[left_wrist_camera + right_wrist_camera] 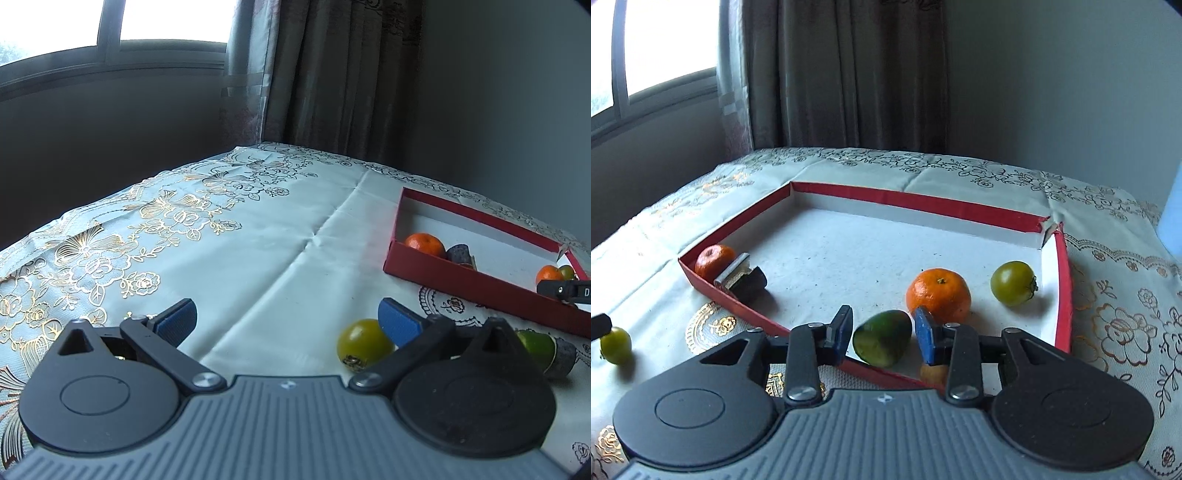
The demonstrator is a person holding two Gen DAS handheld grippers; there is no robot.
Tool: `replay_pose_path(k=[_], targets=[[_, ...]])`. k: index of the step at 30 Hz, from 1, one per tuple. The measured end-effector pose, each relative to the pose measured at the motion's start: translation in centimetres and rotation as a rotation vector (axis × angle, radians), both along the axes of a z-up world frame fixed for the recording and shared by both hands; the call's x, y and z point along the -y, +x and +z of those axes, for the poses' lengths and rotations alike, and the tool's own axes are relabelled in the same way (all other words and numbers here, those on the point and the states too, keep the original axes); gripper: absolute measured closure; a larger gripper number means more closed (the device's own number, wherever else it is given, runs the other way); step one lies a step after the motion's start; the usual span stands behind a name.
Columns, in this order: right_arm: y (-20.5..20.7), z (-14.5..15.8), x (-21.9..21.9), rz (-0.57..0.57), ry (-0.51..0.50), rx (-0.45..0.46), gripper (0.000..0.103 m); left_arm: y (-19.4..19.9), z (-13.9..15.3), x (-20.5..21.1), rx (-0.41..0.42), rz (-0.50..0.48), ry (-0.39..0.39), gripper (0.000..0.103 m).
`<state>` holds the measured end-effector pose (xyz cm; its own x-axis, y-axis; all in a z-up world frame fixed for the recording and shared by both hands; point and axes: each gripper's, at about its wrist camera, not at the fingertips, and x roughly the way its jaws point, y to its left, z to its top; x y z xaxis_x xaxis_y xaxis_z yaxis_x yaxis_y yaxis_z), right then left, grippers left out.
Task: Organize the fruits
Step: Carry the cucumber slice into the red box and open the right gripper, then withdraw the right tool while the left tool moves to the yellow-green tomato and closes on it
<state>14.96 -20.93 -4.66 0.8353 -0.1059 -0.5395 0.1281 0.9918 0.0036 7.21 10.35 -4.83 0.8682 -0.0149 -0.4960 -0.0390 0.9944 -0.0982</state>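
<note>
1. Surroundings: table under a floral tablecloth (258,240), curtain (849,74) and window (110,22) behind it, grey wall on the right.
2. Shallow red box (923,201), white inside, one far corner torn open. It holds an orange mandarin (938,293), a green round fruit (1014,282) by the right wall, a second mandarin (714,260) in the near-left corner and a dark block (744,278) touching that one.
3. Right gripper (882,334): jaws narrow but not pressing. A green oblong fruit (882,338) lies between the blue pads with a visible gap each side, resting just inside the box's near wall.
4. The orange mandarin sits just behind the right pad. A small orange-yellow thing (932,373) peeks out below that pad; can't tell what it is.
5. Left gripper (288,323): jaws wide, nothing held, over bare cloth.
6. A yellow-green fruit (364,343) lies on the cloth outside the box, just beside the left gripper's right pad. Contact unclear.
7. Box's near wall stands between that fruit and the box interior.
</note>
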Motion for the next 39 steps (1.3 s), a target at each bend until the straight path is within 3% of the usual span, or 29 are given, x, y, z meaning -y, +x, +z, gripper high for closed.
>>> replay_pose_path(k=[7,9,11,20,24,29,36,39], targets=[[-5.2,2.0,1.3,0.001,0.05,0.099,0.063,0.0,0.0,-0.1,0.002,0.015,-0.005,0.0],[-7.4,2.3,1.7,0.001,0.053,0.121,0.04,0.0,0.0,-0.1,0.003,0.017,-0.001,0.0],[-9.4,2.2,1.9,-0.019,0.032,0.125,0.025,-0.1,0.0,-0.1,0.003,0.017,0.0,0.0],[-11.7,-2.1,2.7,-0.095,0.037,-0.049,0.024,-0.2,0.1,-0.1,0.007,0.036,0.008,0.0],[-11.7,-2.3,2.1,-0.104,-0.002,-0.05,0.015,-0.2,0.1,-0.1,0.009,0.034,0.012,0.0],[-11.8,-2.5,2.4,-0.114,0.017,-0.051,0.015,-0.2,0.1,0.1,0.01,0.016,0.015,0.0],[-12.1,-2.3,3.0,-0.105,0.066,-0.03,0.012,-0.3,0.0,-1.5,-0.008,0.066,-0.068,0.0],[-12.0,-2.4,2.9,-0.102,0.066,-0.033,0.011,-0.4,0.1,-1.7,-0.009,0.078,-0.054,0.0]])
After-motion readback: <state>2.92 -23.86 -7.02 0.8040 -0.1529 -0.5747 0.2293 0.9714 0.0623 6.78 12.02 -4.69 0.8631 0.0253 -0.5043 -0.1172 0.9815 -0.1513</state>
